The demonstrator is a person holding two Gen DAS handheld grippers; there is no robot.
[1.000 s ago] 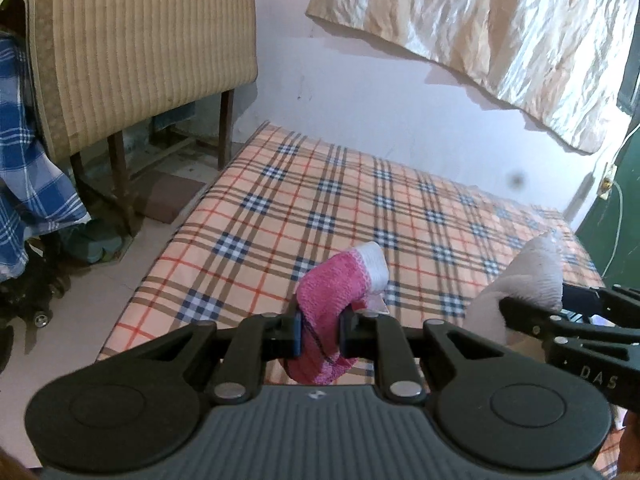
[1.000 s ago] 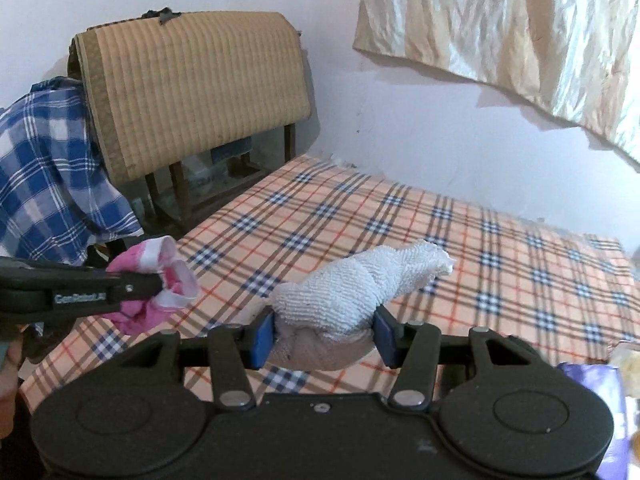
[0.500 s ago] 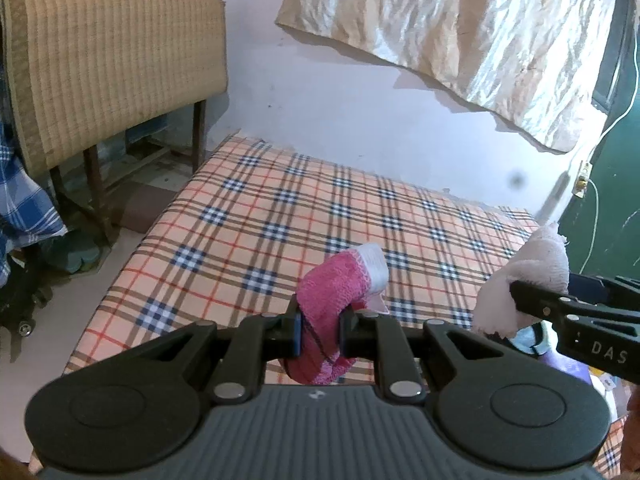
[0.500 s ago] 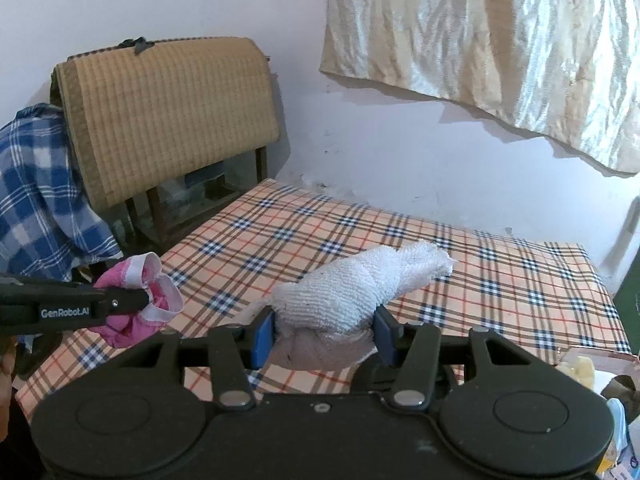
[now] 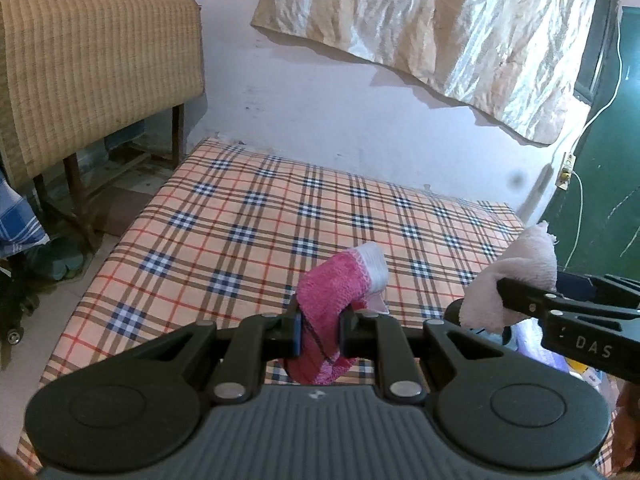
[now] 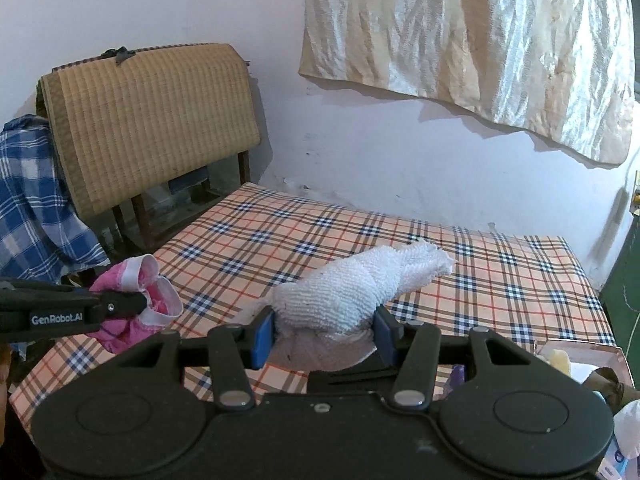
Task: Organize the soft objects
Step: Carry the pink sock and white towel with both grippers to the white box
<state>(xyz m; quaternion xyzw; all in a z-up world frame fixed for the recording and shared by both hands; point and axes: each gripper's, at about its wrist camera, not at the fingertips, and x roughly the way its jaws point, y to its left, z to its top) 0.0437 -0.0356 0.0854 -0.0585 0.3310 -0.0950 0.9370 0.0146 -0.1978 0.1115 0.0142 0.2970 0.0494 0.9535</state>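
Observation:
My left gripper (image 5: 320,330) is shut on a pink sock with a white cuff (image 5: 334,298), held in the air above the plaid mattress (image 5: 248,232). In the right wrist view that pink sock (image 6: 134,304) hangs at the left, clamped in the left gripper (image 6: 138,304). My right gripper (image 6: 325,334) is shut on a rolled white terry sock (image 6: 360,284) whose end sticks out forward. The white sock (image 5: 516,276) also shows at the right of the left wrist view, pinched in the right gripper (image 5: 504,292).
A woven mat (image 5: 92,64) drapes over a wooden stand at the left, with a blue checked cloth (image 6: 36,208) beside it. A shiny beige sheet (image 6: 472,40) hangs on the wall. A green door (image 5: 604,184) stands at the right. A box with small items (image 6: 580,364) lies at the right.
Both grippers have shifted rightward and a little up with their socks; the mat and checked cloth have slid left in both views, and the green door and box have come into sight.

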